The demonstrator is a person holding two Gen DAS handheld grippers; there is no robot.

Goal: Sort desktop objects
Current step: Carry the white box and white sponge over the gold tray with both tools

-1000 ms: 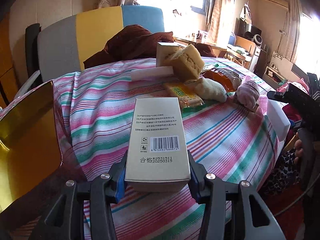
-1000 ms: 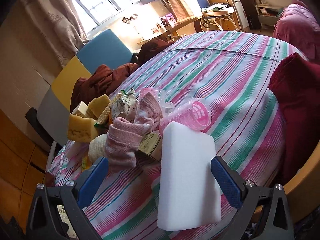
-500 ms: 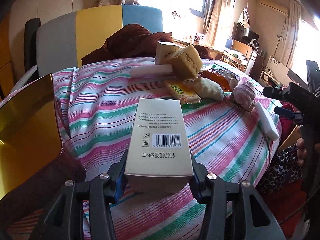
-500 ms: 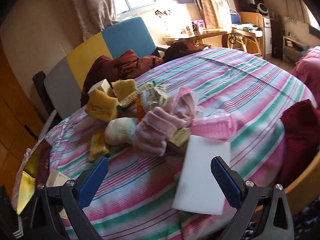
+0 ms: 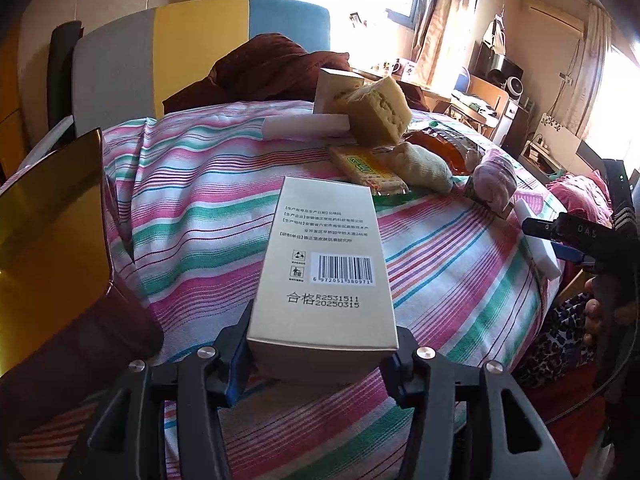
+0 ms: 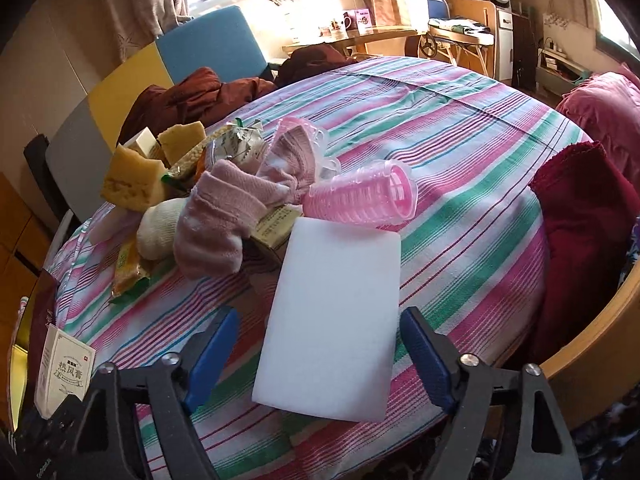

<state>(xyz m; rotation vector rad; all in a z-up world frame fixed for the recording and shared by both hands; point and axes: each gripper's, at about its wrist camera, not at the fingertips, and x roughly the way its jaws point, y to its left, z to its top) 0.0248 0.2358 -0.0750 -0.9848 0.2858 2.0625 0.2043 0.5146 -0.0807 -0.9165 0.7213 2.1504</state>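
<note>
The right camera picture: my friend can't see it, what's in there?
An open gripper sits around a white sponge on a striped tablecloth. Behind lie pink socks, a pink hair roller and yellow sponges.

The left gripper (image 5: 322, 354) clamps a pale gold cardboard box (image 5: 326, 268), barcode face up, above the striped tablecloth (image 5: 216, 200). Beyond lie a yellow sponge block (image 5: 378, 114) and a cream sock (image 5: 424, 166).

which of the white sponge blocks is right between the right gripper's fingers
The large flat white block at the table's near edge, between the open right gripper; the other white block lies far off.
</note>
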